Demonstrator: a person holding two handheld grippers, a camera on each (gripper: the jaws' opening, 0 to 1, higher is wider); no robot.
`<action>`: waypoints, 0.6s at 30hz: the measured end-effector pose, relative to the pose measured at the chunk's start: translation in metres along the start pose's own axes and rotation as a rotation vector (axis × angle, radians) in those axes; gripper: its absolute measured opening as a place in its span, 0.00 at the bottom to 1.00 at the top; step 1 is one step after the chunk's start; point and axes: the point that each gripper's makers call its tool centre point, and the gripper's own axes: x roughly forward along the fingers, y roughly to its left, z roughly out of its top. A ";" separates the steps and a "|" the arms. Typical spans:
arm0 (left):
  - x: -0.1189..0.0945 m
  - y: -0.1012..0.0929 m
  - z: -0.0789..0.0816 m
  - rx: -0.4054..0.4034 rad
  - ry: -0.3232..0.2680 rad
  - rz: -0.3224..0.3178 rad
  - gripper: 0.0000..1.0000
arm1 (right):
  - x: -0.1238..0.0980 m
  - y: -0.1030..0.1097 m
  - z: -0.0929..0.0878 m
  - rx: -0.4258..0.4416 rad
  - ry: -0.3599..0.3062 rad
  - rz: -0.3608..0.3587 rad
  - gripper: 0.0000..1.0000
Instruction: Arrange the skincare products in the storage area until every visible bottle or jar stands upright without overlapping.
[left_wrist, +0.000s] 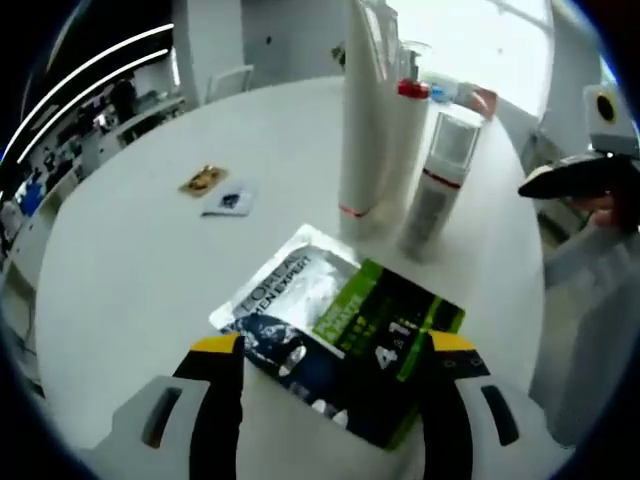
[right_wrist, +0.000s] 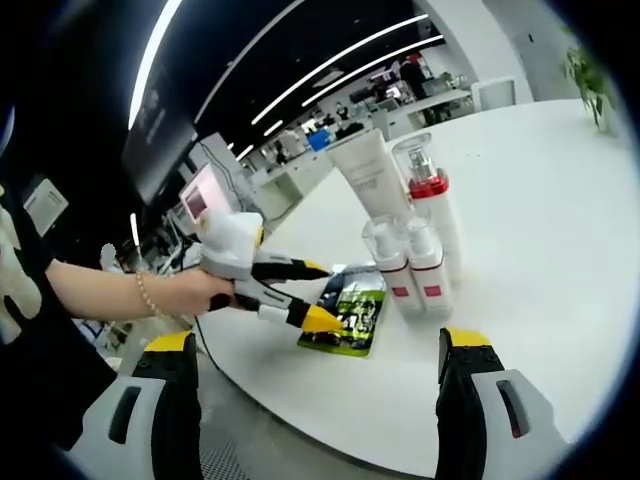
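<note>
Left gripper (left_wrist: 335, 350) hangs wide over the sachet (left_wrist: 340, 345), which lies flat on the table (left_wrist: 130, 260) just short of the upright tube (left_wrist: 362, 110). Bottles (right_wrist: 418, 250) stand beside that tube. Right gripper (right_wrist: 318, 355) is wide too, empty, well back from it. The sachet looks next: it needs a clean pinch. Its near edge hides behind the jaws; labels are unreadable.
</note>
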 end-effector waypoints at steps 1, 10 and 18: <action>-0.002 0.000 0.000 -0.001 -0.002 0.002 0.73 | 0.001 0.000 -0.001 -0.002 0.003 0.001 1.00; -0.026 0.010 -0.023 -0.091 0.023 0.057 0.78 | 0.004 -0.001 -0.005 -0.020 0.026 0.008 1.00; -0.049 0.012 -0.046 -0.191 0.014 0.108 0.83 | 0.005 -0.002 -0.008 -0.044 0.052 0.014 1.00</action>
